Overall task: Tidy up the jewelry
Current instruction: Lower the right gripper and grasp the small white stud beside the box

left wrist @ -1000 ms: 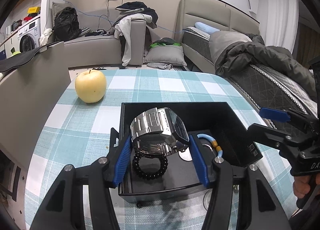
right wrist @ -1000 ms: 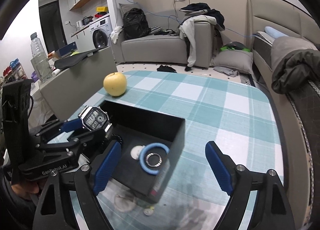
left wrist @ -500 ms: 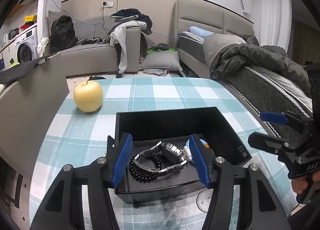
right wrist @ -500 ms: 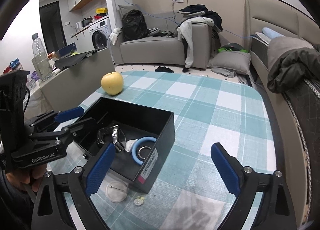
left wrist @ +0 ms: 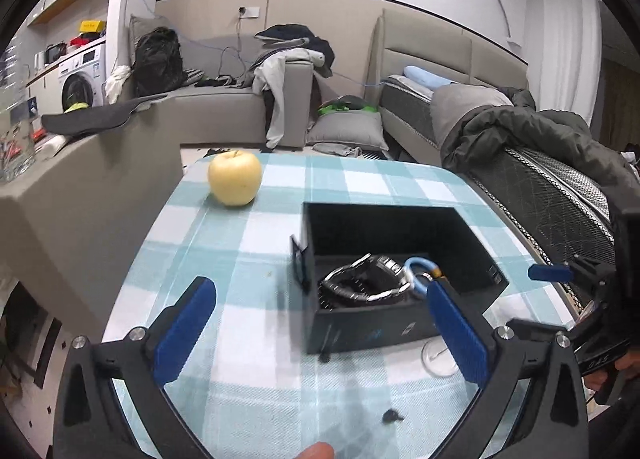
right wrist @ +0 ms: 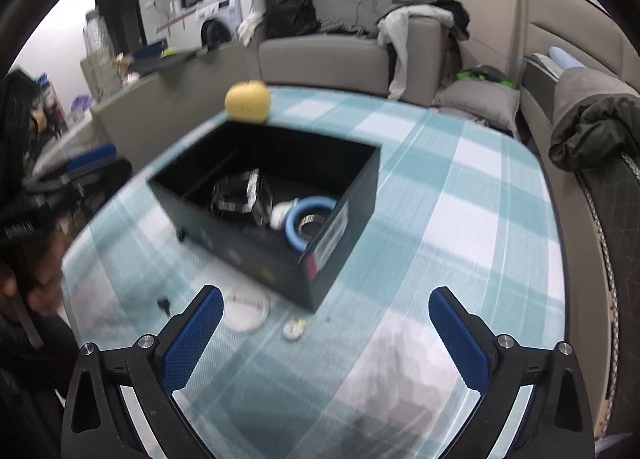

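A black open box point(left wrist: 380, 325) stands on the checked tablecloth. In it lie a silver metal watch point(left wrist: 362, 283) and a blue bangle point(left wrist: 416, 279). My left gripper point(left wrist: 320, 333) hangs in front of and left of the box, its jaws opening with nothing between them. In the right wrist view the box point(right wrist: 244, 255) holds the watch point(right wrist: 240, 195) and the bangle point(right wrist: 310, 219). My right gripper point(right wrist: 324, 335) is low over the cloth just in front of the box, jaws opening and empty. A clear round disc point(right wrist: 246, 309) and a small earring point(right wrist: 294, 329) lie just beyond its fingertips.
A yellow apple point(left wrist: 235, 177) sits on the table's far left. A tiny black piece point(left wrist: 392, 415) lies on the cloth near the front. Grey sofa point(left wrist: 224, 115) beyond, bed point(left wrist: 540, 163) along the right, a grey ledge point(left wrist: 80, 179) on the left.
The left gripper let go of the watch, which now lies in the box, then widened and drew back to the left. The right gripper opened wider and sank toward the cloth.
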